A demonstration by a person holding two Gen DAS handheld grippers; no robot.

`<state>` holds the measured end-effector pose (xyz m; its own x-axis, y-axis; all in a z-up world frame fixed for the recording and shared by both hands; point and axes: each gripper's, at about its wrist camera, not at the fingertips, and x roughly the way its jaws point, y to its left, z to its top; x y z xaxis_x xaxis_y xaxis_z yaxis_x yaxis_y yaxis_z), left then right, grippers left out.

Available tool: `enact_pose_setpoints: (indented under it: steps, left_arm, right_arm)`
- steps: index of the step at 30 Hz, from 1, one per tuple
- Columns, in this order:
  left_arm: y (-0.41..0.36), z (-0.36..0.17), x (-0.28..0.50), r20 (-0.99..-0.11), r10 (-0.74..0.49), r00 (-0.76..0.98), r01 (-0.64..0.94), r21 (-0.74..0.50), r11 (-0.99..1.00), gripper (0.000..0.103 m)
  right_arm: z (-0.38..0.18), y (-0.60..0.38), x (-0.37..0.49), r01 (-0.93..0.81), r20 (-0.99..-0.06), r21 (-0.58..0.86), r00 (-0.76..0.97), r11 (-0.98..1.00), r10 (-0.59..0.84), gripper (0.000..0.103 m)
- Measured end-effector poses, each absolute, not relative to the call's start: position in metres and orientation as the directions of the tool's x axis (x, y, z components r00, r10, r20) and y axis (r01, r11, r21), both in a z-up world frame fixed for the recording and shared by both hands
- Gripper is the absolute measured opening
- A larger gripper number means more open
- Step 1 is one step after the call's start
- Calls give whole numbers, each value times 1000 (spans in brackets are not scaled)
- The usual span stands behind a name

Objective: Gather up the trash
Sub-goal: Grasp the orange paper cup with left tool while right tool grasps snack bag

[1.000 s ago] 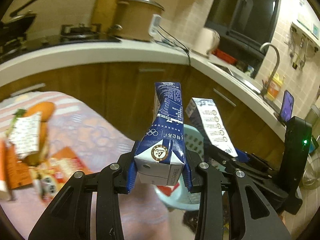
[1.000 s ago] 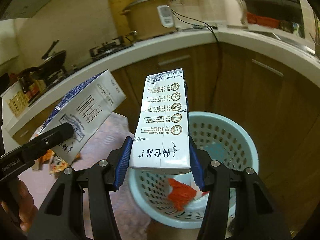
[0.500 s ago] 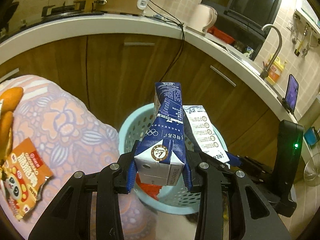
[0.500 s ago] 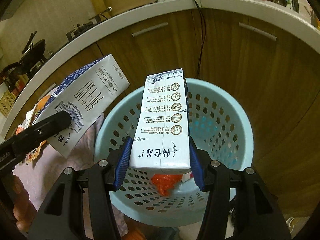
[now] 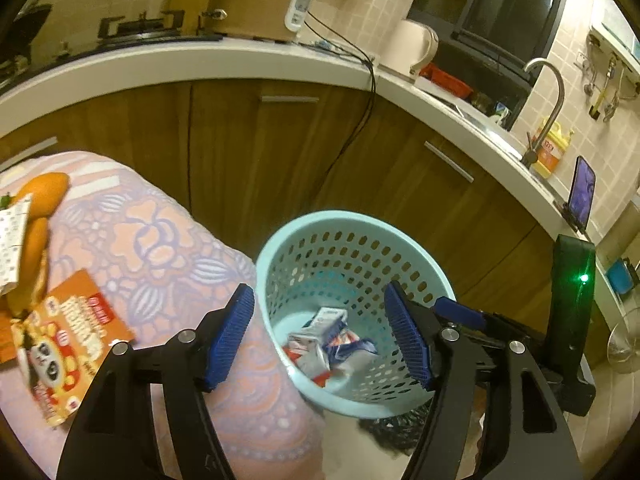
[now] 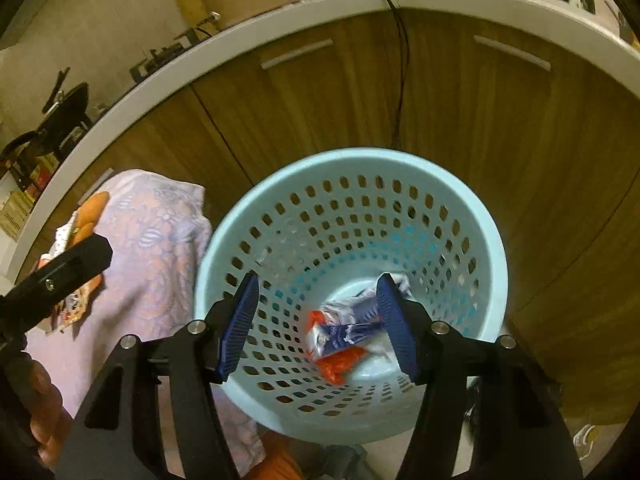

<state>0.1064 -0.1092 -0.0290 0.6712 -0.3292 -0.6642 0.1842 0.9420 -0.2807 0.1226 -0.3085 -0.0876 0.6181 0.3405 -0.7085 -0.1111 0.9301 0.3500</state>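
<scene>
Now both sets of fingers spread with nothing between them, jaws just opened, left gripper [image 5: 320, 332] and right gripper [image 6: 318, 320] above the basket [image 6: 472, 216], cartons [image 6: 348, 330] lying at its bottom beside a red wrapper [image 6: 340, 364], cloth-covered table [image 5: 160, 240] alongside.

Floral pink-lilac tablecloth [image 5: 160, 248] covers a table just left of the light-blue perforated basket [image 5: 280, 248], cloth edge hanging down beside the basket wall, touching or nearly so (cannot tell). On the cloth, well left of the basket: orange snack packet [image 5: 68, 336] with a panda print, nearest the basket of the lot; farther left, orange bread-like rolls [image 5: 44, 192] with a white printed wrapper [image 5: 12, 240] lying over them. Basket stands on the floor [image 5: 344, 440], in front of the wooden cabinets; inside at its bottom, crumpled blue-white cartons [image 6: 352, 328] and a red-orange scrap [image 6: 340, 364]. Dark mesh-like thing [image 5: 400, 424] on the floor just beside the basket base, blurred.
</scene>
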Motion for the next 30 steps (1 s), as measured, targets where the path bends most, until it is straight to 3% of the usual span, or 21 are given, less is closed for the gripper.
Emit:
enact_pose_setpoints:
  steps: [8, 16, 24, 30]
  left_arm:
    - [-67, 3, 61, -590, -249, 768, 109, -262, 959, 66]
    - [12, 33, 10, -523, -51, 851, -85, -233, 969, 67]
    - [108, 31, -29, -542, 171, 823, -342, -232, 911, 69]
    - [163, 11, -40, -596, 223, 771, -444, -252, 860, 70]
  right_arm:
    - [-44, -257, 100, -253, -634, 292, 670, 922, 385, 58]
    - [-20, -183, 77, -410, -571, 257, 666, 875, 480, 57]
    - [-24, -111, 66, -519, -558, 269, 602, 811, 571, 57]
    - [-39, -70, 62, -561, -586, 250, 561, 789, 585, 57]
